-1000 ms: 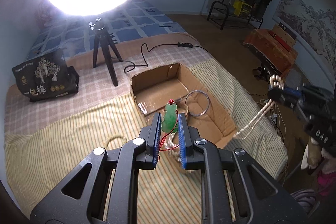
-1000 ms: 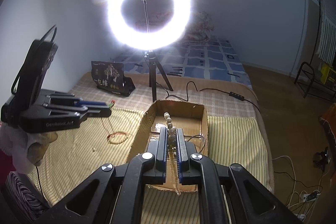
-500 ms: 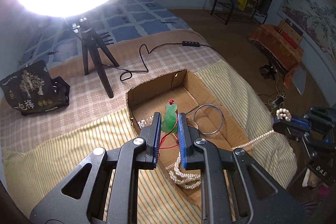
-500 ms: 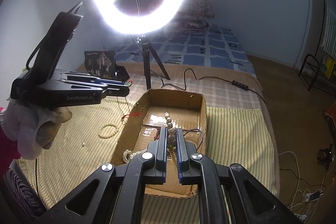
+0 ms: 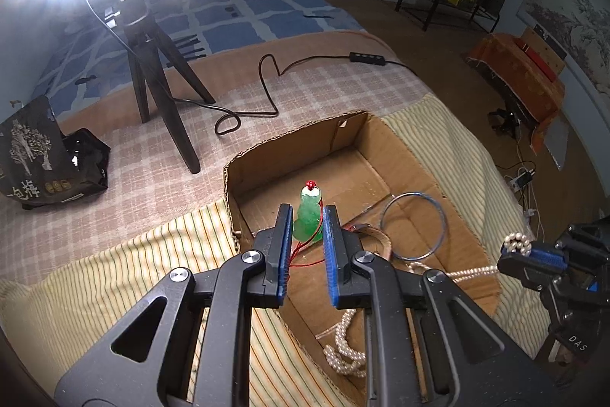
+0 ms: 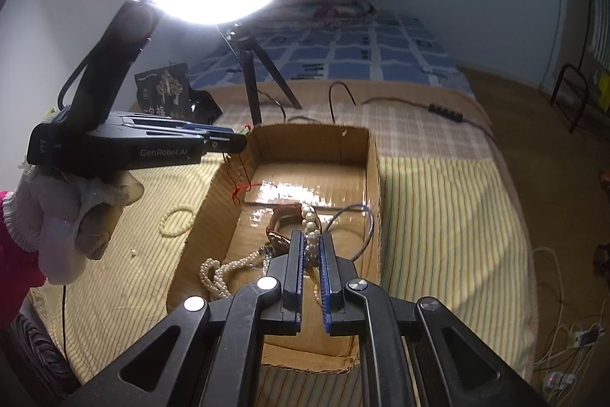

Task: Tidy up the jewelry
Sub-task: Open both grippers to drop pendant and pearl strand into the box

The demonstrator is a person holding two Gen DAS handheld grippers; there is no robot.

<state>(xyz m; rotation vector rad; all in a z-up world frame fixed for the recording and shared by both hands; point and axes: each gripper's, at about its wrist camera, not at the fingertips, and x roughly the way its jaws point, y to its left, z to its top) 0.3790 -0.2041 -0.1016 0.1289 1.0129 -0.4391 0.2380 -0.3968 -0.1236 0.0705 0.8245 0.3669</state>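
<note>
2 loads over cardboard box [image 5: 415, 155]: left gripper [image 5: 308, 222] clamps green gourd pendant [image 5: 309, 218] (upright, nearer); right gripper [image 6: 313, 246] pinches pearl necklace [image 6: 310, 227], trailing inside.

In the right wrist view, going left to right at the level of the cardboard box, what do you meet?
Gloved hand → bead bracelet on the striped cover → heaped end of the pearl necklace inside the cardboard box → right gripper clamping that necklace → thin metal bangle.
</note>
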